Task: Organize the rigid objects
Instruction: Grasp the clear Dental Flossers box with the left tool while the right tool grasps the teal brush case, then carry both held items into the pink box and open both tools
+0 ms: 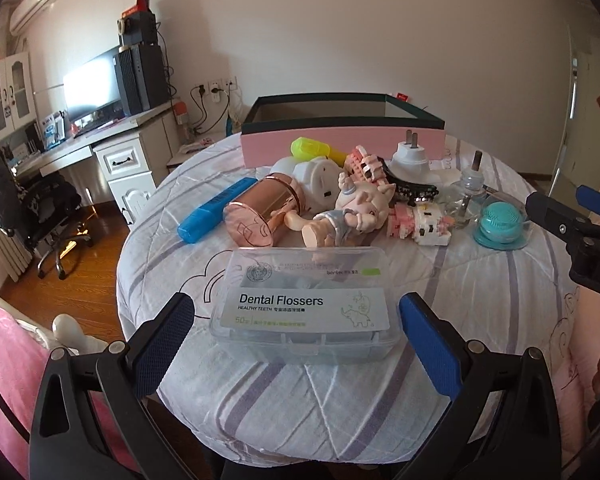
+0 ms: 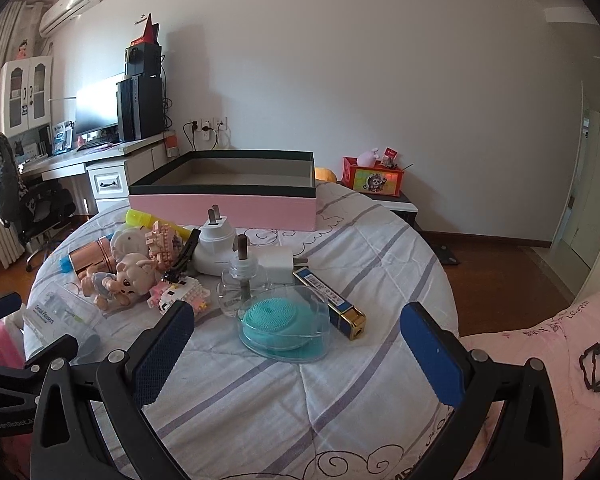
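Note:
A clear Dental Flossers box (image 1: 306, 307) lies on the quilted surface just ahead of my open left gripper (image 1: 298, 340), between its blue pads without contact. Behind it sit a rose-gold cup (image 1: 260, 209) on its side, a blue case (image 1: 216, 208), a pig doll (image 1: 352, 210), pink brick toys (image 1: 418, 222) and a white plug (image 1: 414, 158). My open right gripper (image 2: 300, 344) hovers before a teal brush in a clear case (image 2: 284, 322), with a glass refill bottle (image 2: 242, 276) and a blue-gold lighter (image 2: 332, 302) nearby. An empty pink box (image 2: 224, 204) stands at the back.
The round surface drops off to a wooden floor on the left and right. A desk with monitor (image 1: 92, 88) and office chair (image 1: 28, 204) stand at the left. A red box (image 2: 374, 180) sits on a side table behind. Pink bedding (image 2: 548, 344) lies at the right.

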Demonstrator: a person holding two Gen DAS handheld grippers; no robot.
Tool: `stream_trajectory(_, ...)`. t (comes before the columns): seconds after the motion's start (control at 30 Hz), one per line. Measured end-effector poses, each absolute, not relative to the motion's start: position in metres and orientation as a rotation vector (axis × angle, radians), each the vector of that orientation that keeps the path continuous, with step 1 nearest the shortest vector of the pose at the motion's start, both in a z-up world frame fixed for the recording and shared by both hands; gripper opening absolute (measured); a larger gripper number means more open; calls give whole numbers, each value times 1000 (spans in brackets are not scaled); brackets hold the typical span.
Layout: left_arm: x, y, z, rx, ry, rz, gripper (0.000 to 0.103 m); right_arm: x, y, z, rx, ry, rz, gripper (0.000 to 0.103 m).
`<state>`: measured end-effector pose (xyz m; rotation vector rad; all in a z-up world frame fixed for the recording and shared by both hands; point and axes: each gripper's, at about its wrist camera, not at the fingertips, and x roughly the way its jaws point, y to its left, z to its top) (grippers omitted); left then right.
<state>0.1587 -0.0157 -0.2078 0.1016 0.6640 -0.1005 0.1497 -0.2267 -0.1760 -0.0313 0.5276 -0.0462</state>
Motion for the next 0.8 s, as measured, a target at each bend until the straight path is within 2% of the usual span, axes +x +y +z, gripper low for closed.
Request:
stream_trajectory(0.2, 174, -13, -219, 91, 706, -111, 103, 167, -223, -189, -37, 571, -22, 103)
stream_trajectory(0.27, 178, -11, -221, 78, 707, -128, 93, 173, -223, -194, -42, 582, -18, 103)
stream_trajectory(0.37, 180, -11, -222, 82, 703, -133, 93, 185, -225, -201, -46, 606, -21, 103)
stream_trajectory(0.47, 184, -16, -221, 104, 694, -136, 93, 197, -229, -210, -38, 648, -7, 93)
stream_trajectory(0.57, 187, -20, -219, 116, 689, -143, 93, 204, -228, -214, -71, 658, -22, 88)
stream_trajectory(0.67, 187, -25, -216, 120, 680, -150, 93, 207, -228, -214, -78, 649, 2, 74)
stream_trajectory(0.8, 183, -28, -205, 112, 656, -169, 93, 206, -227, -215, -76, 649, 17, 73)
